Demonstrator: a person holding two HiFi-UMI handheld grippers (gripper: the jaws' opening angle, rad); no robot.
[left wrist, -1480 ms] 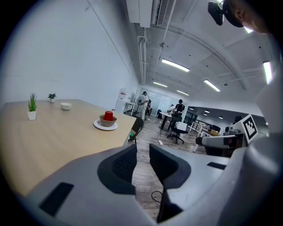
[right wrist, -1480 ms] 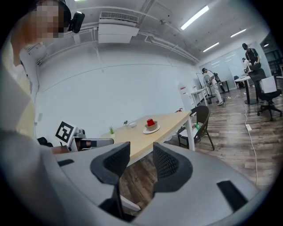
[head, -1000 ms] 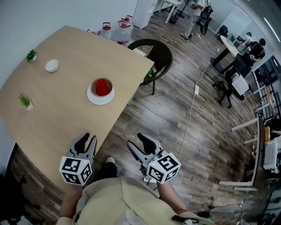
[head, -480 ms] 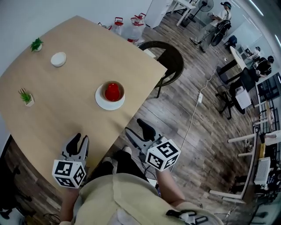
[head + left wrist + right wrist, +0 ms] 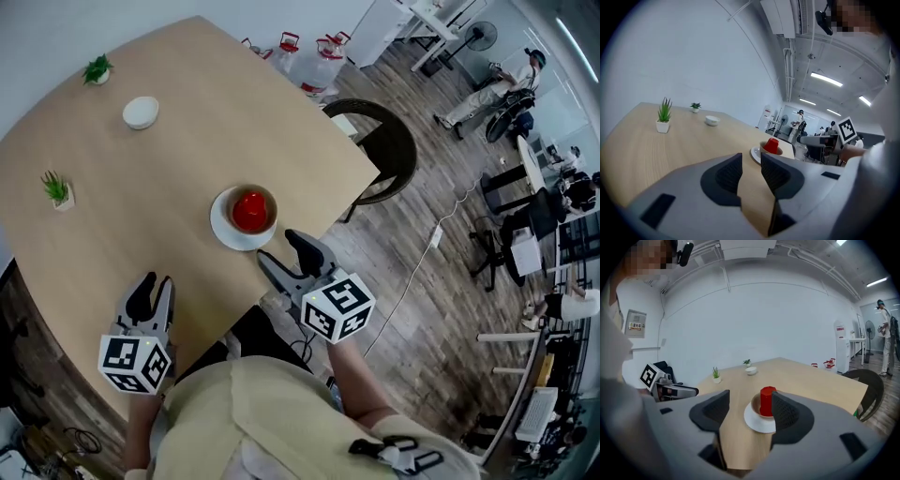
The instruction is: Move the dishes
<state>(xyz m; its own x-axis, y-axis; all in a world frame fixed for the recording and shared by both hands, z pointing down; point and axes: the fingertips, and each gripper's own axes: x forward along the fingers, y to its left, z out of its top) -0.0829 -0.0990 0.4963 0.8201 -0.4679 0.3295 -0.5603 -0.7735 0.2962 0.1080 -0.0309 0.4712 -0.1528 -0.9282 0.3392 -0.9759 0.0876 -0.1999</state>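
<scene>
Dishes to be moved are stacked on the surface [image 5: 141, 206]: a white saucer [image 5: 223, 232], a tan bowl [image 5: 269, 201] set on it, and a red cup [image 5: 249, 212] standing in the bowl.

The right hand-held gripper [image 5: 284, 251] is poised just beside the saucer's near rim; its jaws have just been opening and stand wide apart, with nothing between the pads, though the stack is framed between them in its own view. The left hand-held gripper [image 5: 155, 284] is held well apart from the saucer, on its near left side; its jaws have also just been opening, but only a narrow gap is shown, and nothing is held in it.

The step in hand is judged to be the approach for a first grasp. The stack is probably three loose pieces, so a grip on the cup alone would leave the rest behind; the saucer's rim is thought the better hold, since everything is carried by it. The right jaws should be brought in low and level, one pad under the rim and one over it, and closed firmly. A one-sided hold may let the saucer tip and the bowl slide, so the opposite rim could be steadied by the left hand-held gripper; the lift should be kept slow and flat, lest the cup be toppled.
</scene>
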